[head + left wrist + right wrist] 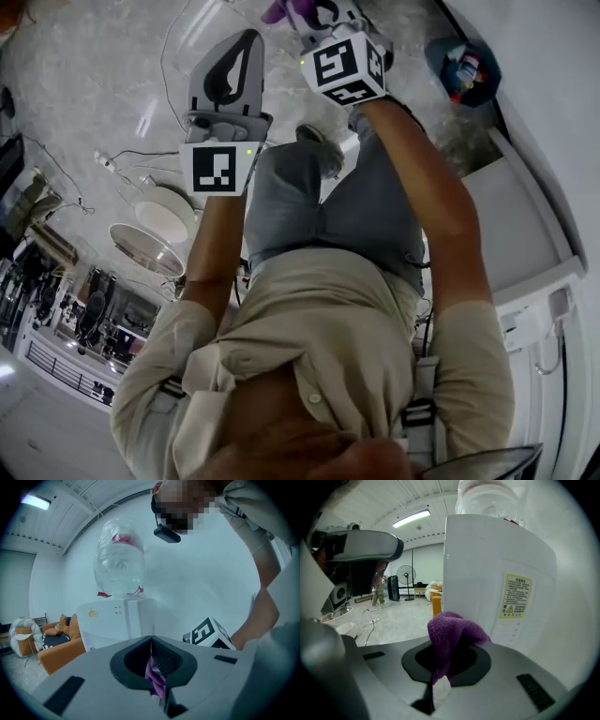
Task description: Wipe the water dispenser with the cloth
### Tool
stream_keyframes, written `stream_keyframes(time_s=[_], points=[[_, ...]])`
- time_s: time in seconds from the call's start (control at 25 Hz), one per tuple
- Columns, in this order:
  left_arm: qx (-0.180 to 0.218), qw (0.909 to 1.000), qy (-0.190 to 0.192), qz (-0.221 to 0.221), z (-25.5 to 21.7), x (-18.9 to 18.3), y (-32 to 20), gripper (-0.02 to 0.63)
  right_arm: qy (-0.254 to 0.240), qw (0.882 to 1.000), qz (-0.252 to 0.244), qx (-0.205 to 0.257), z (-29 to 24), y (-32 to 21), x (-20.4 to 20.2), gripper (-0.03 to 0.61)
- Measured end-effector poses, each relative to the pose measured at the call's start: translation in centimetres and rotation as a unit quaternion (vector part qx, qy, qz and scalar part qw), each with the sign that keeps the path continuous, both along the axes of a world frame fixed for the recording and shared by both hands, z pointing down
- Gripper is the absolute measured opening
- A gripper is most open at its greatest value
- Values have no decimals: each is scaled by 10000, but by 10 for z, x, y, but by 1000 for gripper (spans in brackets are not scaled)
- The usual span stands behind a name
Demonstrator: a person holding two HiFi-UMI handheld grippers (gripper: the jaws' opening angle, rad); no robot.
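Two grippers were in play, and the right gripper (440,677) did the work. Its jaws pinched a bunched purple cloth (452,632), whose tuft stood up just in front of the white side wall of the water dispenser (487,573), below and beside the yellow label (515,597) on that wall. Whether the cloth actually touched the wall could not be told. The left gripper (152,667) was held well back from the dispenser's front. Its jaws were pressed together with a sliver of the same purple fabric caught between them, and the clear bottle (119,564) on top of the dispenser was in its sight. The step in hand looked like the approach to a first pass over the side wall, with no wiping yet evident. The next move probably called for pressing the tuft flat against the wall and sweeping it along. The pinch would need to stay firm so the cloth did not slip, and the hard jaw tips would need to stay off the plastic.
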State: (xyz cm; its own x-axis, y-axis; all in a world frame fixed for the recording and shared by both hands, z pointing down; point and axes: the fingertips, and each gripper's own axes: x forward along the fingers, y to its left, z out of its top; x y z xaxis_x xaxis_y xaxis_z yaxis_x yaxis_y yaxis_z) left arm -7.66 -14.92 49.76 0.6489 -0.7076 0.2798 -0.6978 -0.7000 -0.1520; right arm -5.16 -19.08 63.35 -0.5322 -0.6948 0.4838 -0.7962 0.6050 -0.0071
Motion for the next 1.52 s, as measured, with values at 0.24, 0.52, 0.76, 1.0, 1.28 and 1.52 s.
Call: stream_keyframes(time_s=[0.24, 0.52, 0.76, 1.0, 1.28, 1.52], points=[[32, 9998, -106, -155, -49, -23, 9, 17, 178, 9998, -46, -55, -34, -2, 3, 43], [265, 9988, -261, -308, -124, -54, 29, 17, 431, 9988, -31, 236, -112, -8, 22, 43], [373, 9974, -305, -536, -190, -87, 46, 17, 524, 9981, -77, 330, -176, 8, 24, 43], [290, 9937, -118, -1072, -255, -129, 92, 17, 393, 9978, -56, 524, -264, 71, 30, 43], [428, 9865, 232, -1564, -309, -197, 163, 17, 121, 9937, -391, 1047, -360, 156, -6, 43], [706, 9813, 323, -1760, -351, -241, 227, 17, -302, 9878, -617, 1400, -443, 223, -34, 43]])
